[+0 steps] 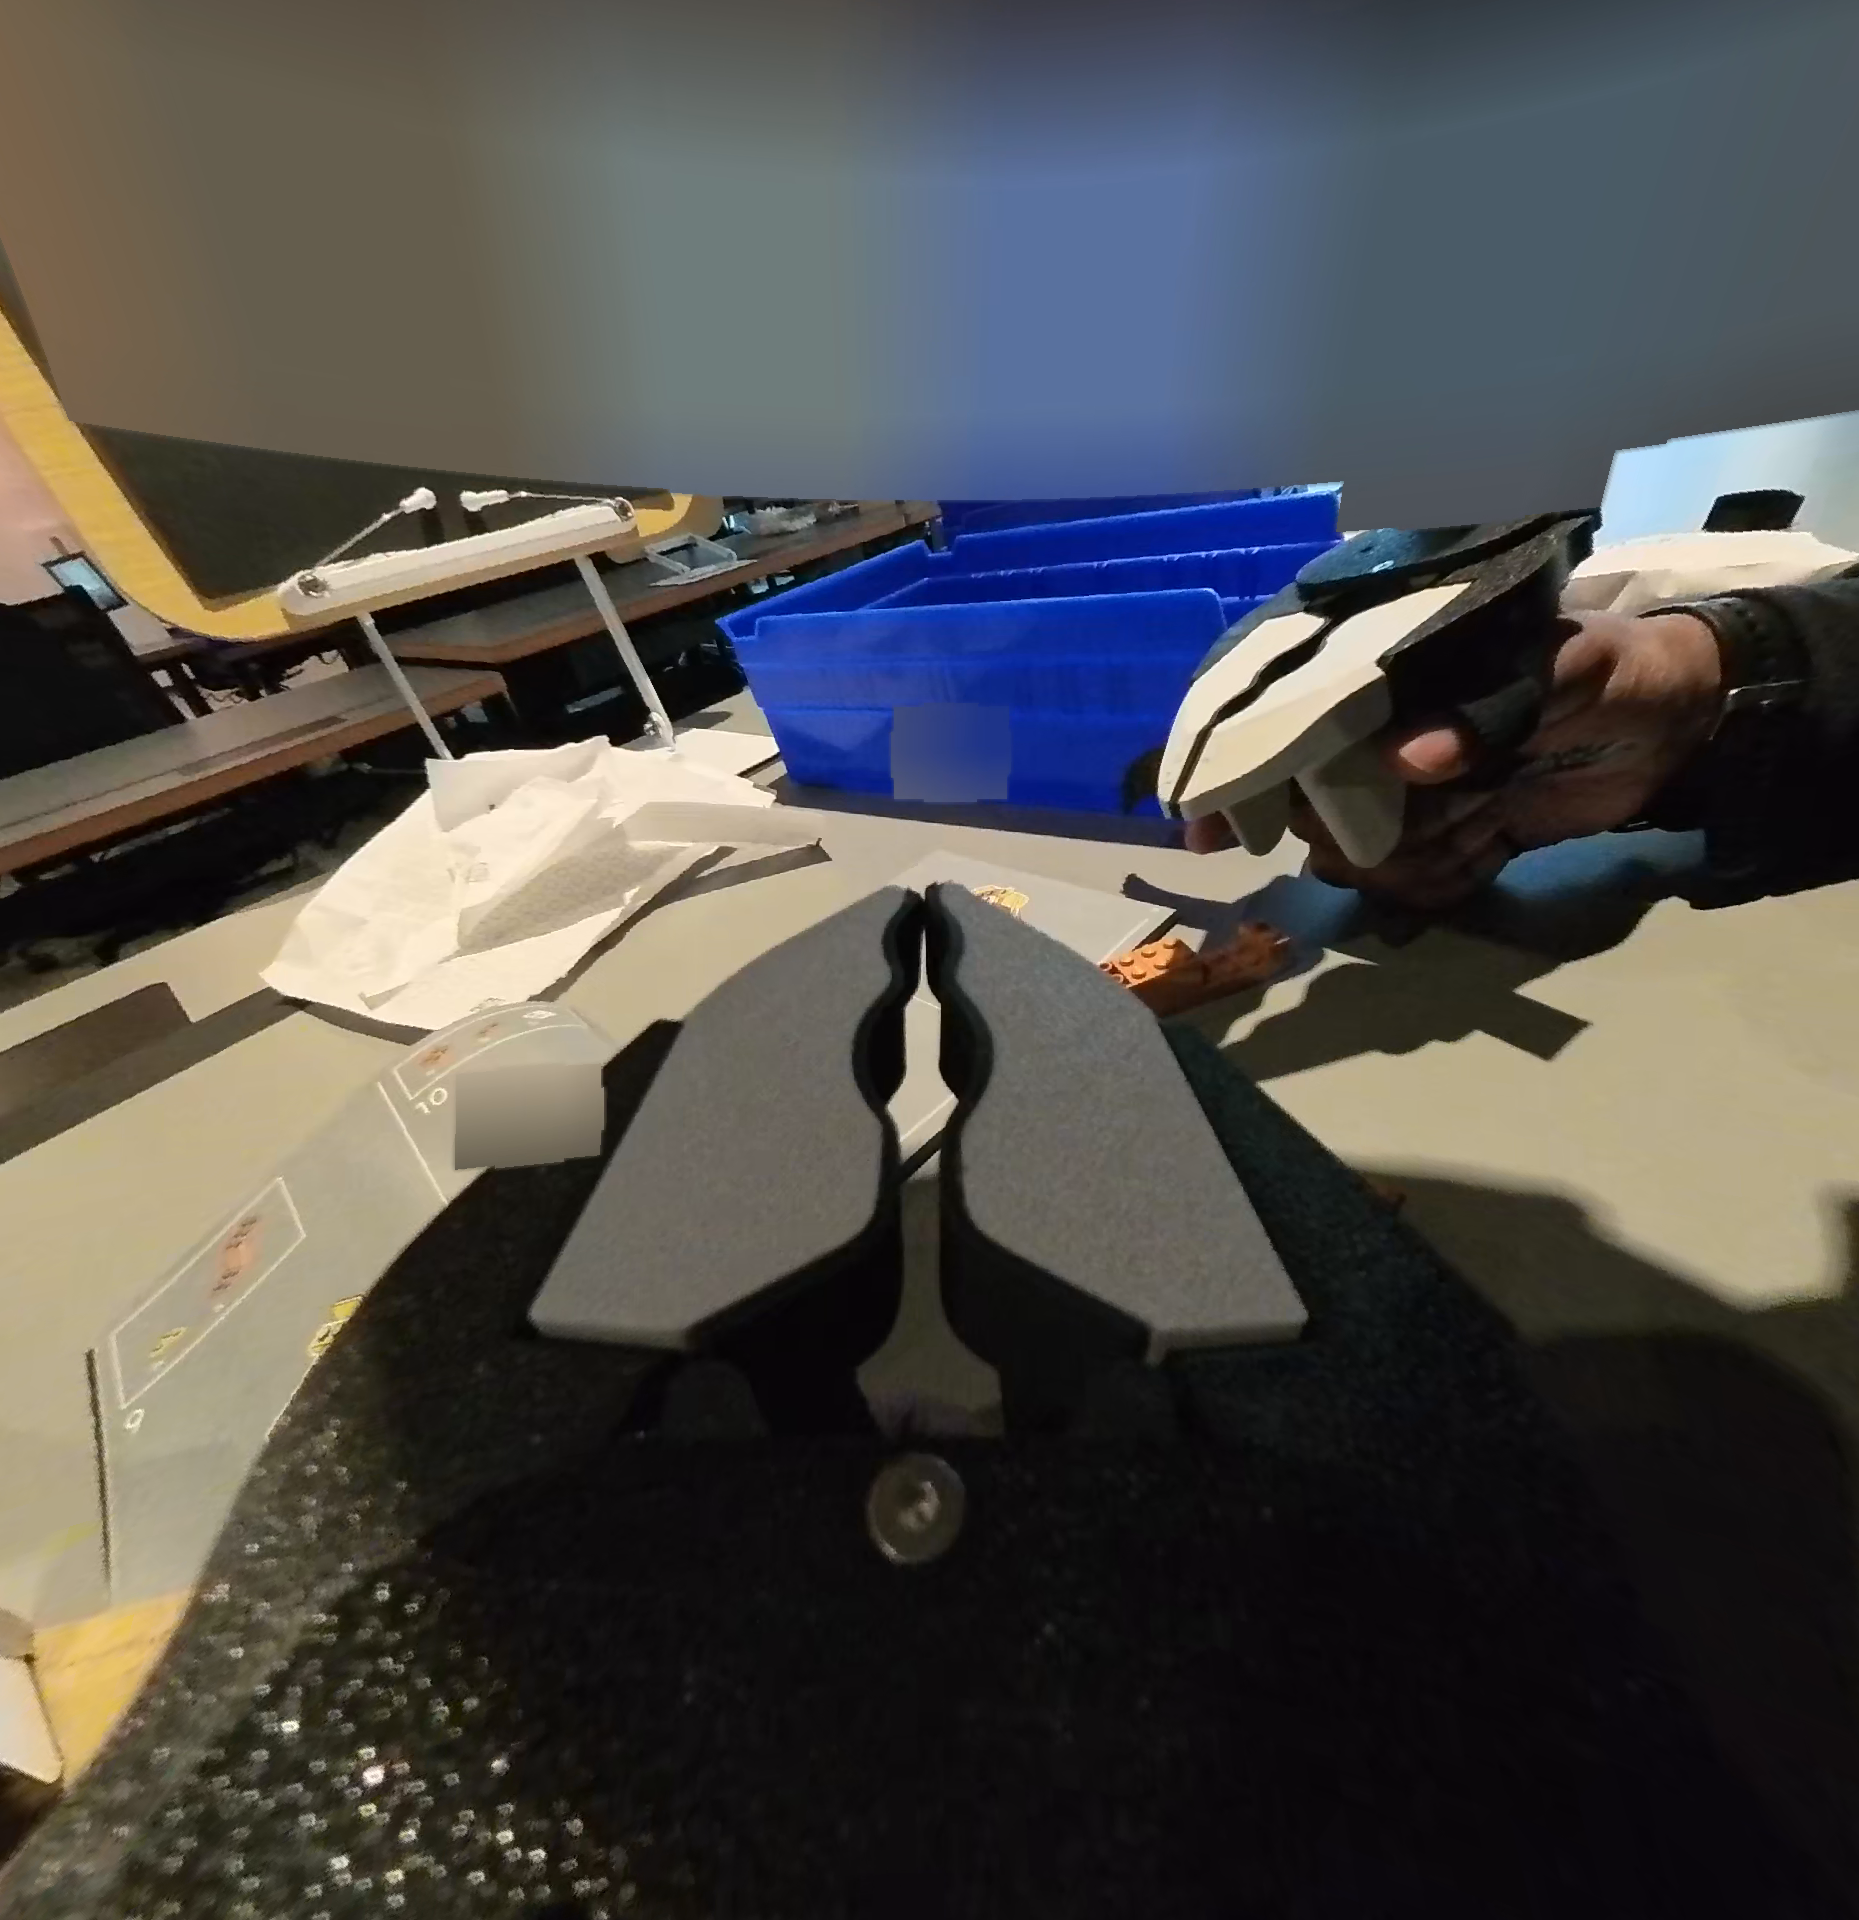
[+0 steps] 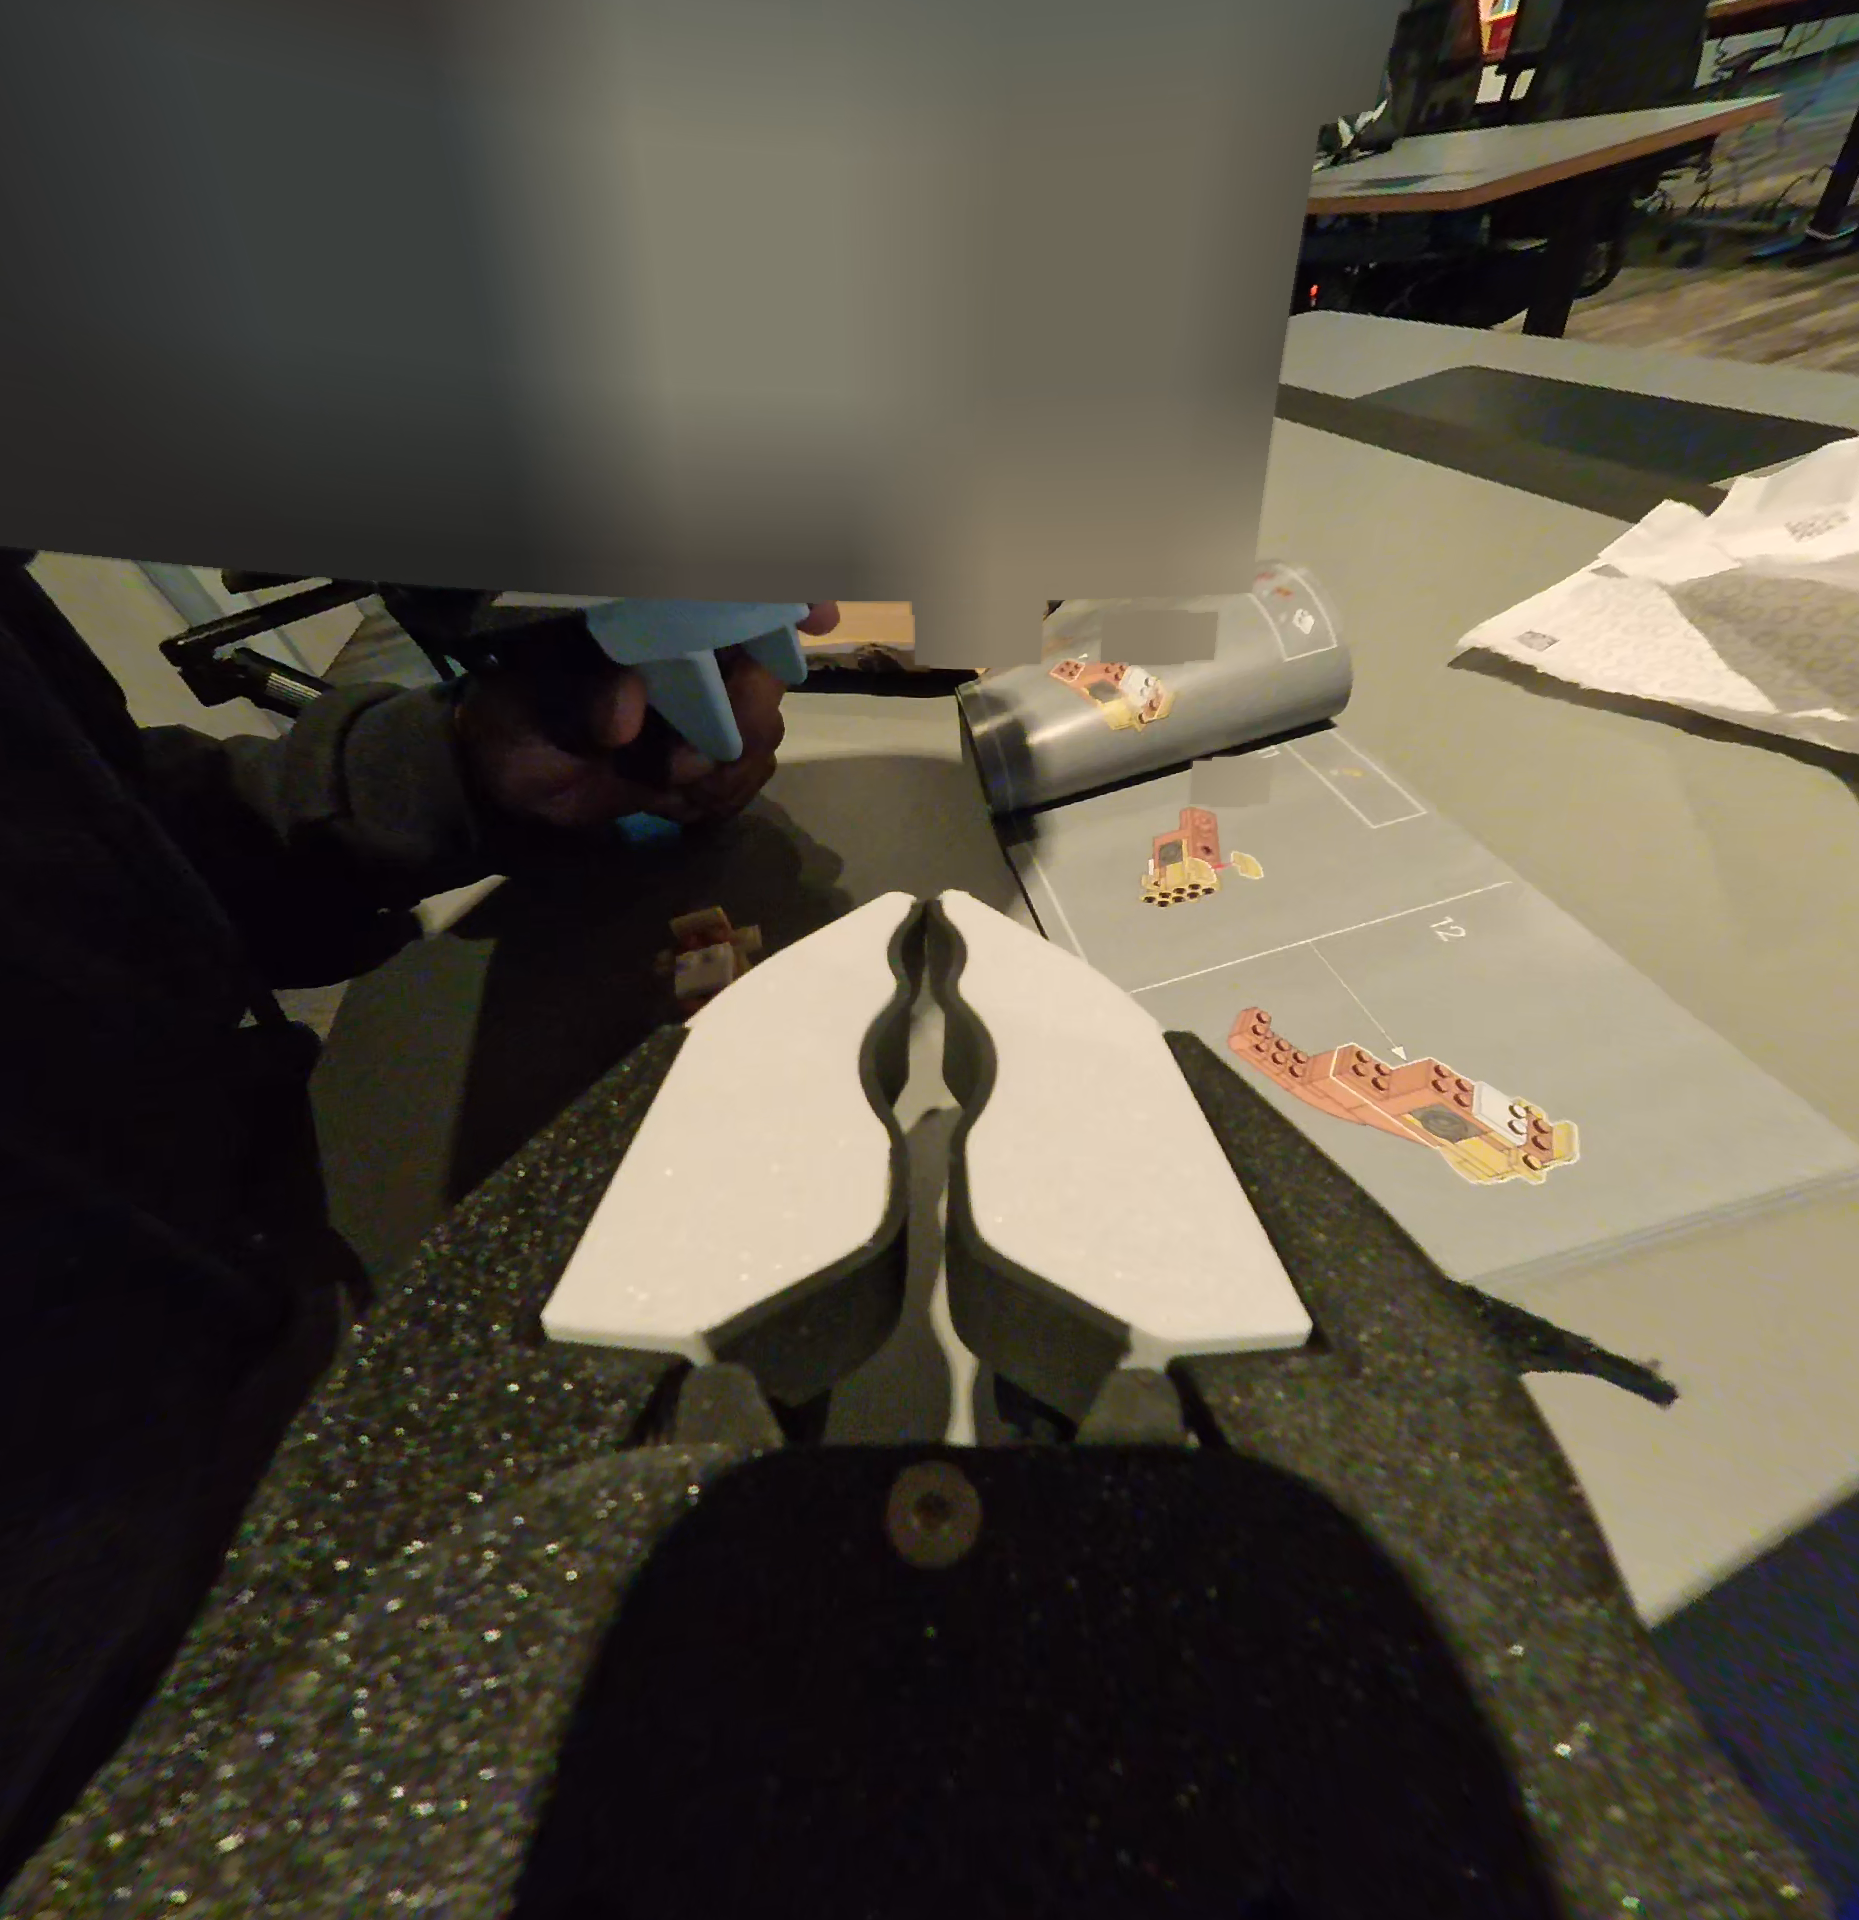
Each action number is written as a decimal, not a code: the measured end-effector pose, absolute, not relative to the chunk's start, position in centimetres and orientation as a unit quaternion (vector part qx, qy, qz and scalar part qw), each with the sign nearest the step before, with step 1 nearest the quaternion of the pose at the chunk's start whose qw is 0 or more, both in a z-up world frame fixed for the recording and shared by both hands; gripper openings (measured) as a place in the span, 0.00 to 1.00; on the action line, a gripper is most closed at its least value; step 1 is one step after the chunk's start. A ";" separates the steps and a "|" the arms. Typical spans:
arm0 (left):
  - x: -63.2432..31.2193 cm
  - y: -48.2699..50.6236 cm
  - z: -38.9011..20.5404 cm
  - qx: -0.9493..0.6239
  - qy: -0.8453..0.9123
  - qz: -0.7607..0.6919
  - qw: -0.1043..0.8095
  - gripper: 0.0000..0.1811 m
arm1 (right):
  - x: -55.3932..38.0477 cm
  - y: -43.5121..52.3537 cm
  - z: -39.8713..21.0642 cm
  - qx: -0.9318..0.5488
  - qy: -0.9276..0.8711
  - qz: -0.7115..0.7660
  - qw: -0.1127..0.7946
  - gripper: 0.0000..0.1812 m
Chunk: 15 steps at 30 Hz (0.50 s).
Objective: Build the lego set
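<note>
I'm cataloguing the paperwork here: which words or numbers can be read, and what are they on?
I won't quote writing; this is what bears it.
Instruction booklet: printed step numbers beside the build pictures.
White crumpled paper: small print, too small to read.
Blue bin: label masked over.

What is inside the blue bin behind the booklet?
Nothing can be told. The blue bin shows only its walls and inner dividers in the left wrist view; its floor and any contents are hidden behind the front wall.
</note>
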<state>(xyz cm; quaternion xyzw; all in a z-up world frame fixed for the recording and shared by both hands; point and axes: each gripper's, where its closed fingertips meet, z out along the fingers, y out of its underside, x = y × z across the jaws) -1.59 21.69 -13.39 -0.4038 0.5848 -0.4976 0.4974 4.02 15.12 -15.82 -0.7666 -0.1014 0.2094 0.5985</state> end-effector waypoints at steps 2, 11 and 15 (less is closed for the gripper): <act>-1.6 21.6 -13.4 -0.404 0.586 -0.497 0.497 0.00 | 4.0 15.1 -15.9 -0.767 -0.102 0.210 0.598 0.00; -2.7 19.4 -14.2 -0.314 0.653 -0.494 0.480 0.09 | 3.7 15.1 -16.0 -0.770 -0.110 0.209 0.593 0.00; -4.6 18.1 -17.0 -0.209 0.761 -0.408 0.459 0.17 | 3.5 15.0 -16.0 -0.769 -0.117 0.208 0.593 0.00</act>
